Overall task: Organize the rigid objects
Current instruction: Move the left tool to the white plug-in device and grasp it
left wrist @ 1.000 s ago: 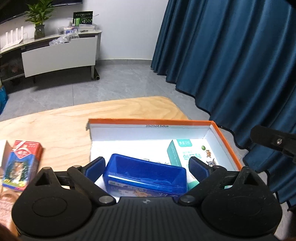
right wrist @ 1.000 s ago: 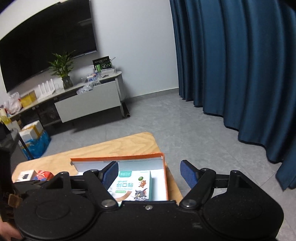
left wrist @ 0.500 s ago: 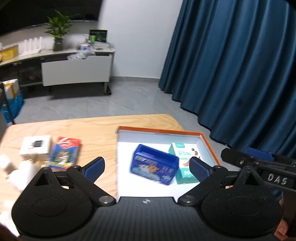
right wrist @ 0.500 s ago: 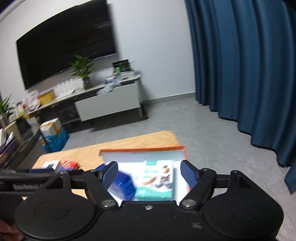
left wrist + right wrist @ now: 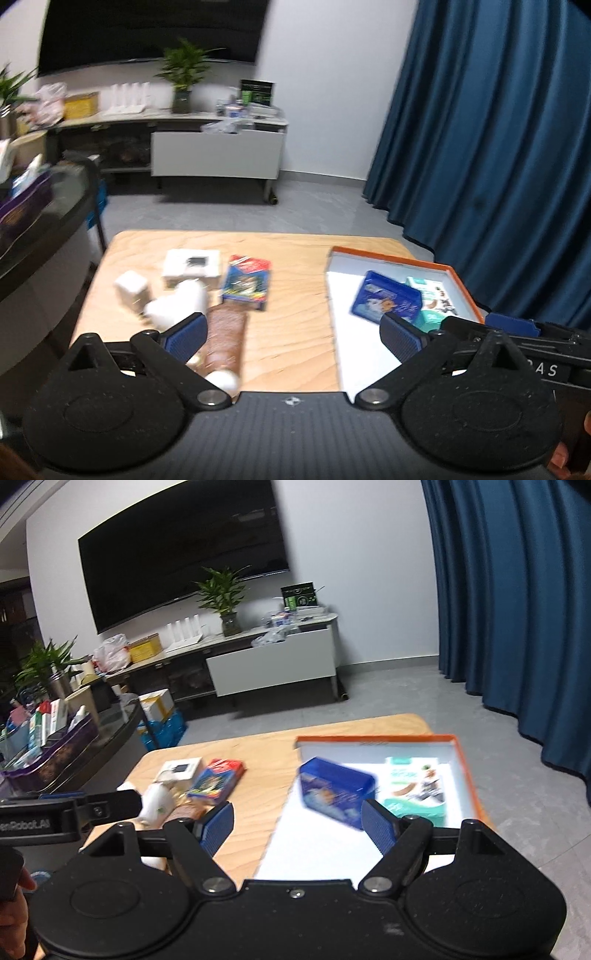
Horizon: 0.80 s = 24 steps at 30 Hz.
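Observation:
An orange-rimmed white box sits on the right of the wooden table. A blue tin and a teal carton lie inside it. On the table's left lie a red-blue card pack, a white box, a white cube, a white bottle and a brown tube. My left gripper is open and empty above the table's near edge. My right gripper is open and empty, raised before the orange box.
A dark round side table with clutter stands left of the wooden table. Blue curtains hang on the right. A TV bench with plants stands at the far wall. The right gripper's body shows in the left wrist view.
The blue tin was between my left fingers a second ago; it now lies in the box. Both grippers have pulled back and up, and the left view has swung left, showing the loose items.

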Motion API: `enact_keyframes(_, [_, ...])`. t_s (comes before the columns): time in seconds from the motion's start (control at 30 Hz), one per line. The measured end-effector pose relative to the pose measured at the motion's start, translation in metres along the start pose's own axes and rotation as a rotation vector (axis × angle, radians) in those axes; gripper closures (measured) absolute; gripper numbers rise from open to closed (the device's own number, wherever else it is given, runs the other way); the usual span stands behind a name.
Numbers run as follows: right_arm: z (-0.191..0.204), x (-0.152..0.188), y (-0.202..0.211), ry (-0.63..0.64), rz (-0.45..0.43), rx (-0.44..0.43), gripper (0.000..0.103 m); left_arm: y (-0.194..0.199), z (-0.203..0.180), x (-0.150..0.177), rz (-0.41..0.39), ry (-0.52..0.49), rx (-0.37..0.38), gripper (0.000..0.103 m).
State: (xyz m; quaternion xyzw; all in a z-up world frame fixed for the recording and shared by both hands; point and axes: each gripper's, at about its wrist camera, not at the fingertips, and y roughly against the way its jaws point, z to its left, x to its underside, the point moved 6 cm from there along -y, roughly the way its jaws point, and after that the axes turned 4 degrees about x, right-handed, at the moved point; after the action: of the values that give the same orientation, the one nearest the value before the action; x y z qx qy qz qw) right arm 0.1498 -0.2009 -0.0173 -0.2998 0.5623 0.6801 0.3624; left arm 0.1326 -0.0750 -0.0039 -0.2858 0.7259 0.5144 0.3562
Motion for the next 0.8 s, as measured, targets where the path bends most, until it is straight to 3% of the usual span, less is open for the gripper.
enact_keyframes(0.27, [0.036,0.022,0.005,0.072,0.021,-0.04,0.013,0.028,0.065,0.032,-0.008,0.038,-0.089,0.001])
enact_keyframes(0.53, [0.056,0.037,-0.003,0.111,0.063,-0.074,0.013,0.024,0.102,0.055,0.034,0.095,-0.134,0.001])
enact_keyframes(0.8, [0.057,0.044,-0.01,0.11,0.091,-0.077,0.013,-0.008,0.108,0.067,0.084,0.003,-0.127,0.0])
